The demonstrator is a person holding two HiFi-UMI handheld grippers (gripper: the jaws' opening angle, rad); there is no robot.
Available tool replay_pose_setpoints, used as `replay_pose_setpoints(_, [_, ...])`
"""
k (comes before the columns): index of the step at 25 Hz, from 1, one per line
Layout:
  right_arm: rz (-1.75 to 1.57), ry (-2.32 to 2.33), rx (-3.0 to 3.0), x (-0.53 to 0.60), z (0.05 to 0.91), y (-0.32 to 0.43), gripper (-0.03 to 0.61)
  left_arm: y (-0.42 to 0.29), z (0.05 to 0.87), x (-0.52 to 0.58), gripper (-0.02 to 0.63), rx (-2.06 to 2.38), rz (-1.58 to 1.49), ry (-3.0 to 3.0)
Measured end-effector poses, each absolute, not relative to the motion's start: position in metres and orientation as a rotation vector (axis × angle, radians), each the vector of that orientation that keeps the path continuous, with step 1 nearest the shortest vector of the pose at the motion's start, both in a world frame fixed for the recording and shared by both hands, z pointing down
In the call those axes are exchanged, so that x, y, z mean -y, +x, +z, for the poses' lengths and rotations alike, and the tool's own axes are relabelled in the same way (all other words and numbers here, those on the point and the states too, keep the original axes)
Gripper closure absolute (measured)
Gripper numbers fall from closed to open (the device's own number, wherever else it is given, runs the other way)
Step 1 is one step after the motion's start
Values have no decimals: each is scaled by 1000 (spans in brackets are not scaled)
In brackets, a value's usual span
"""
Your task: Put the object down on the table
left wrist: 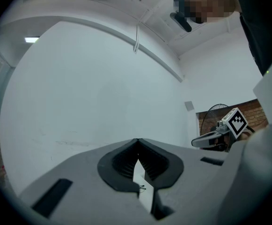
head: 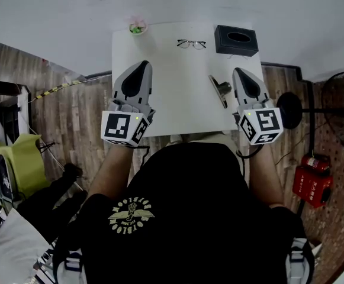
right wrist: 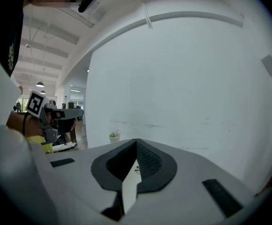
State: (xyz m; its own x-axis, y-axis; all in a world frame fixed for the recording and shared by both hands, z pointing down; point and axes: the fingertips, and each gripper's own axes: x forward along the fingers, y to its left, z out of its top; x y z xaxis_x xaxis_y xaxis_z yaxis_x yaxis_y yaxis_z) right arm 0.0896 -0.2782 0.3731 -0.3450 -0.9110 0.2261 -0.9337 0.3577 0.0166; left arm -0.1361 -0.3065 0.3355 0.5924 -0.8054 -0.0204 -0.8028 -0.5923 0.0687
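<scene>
Left claw (left wrist: 137,140): your jaws are closed tip to tip with nothing between them, over the table's (head: 172,99) 9 o'clock edge.
Right claw (right wrist: 136,141): closed too and empty, at the 3 o'clock edge.
Object (head: 219,89): lies on the table, just beside that claw at its 9 o'clock.
Far edge: plant (head: 138,28) at 11 o'clock, glasses (head: 191,43) at 12, box (head: 236,40) at 1.

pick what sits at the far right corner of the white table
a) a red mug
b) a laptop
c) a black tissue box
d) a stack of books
c: the head view shows a black rectangular tissue box with an oval slot in its top at the far right corner of the white table, just right of the thin-framed eyeglasses.
</scene>
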Motion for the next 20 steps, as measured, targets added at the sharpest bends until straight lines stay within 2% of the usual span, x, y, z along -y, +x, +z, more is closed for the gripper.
replay_pose_setpoints(20, [85,1678,2532,262,297,74,578,-145,309,295,606,1441,-98,2771])
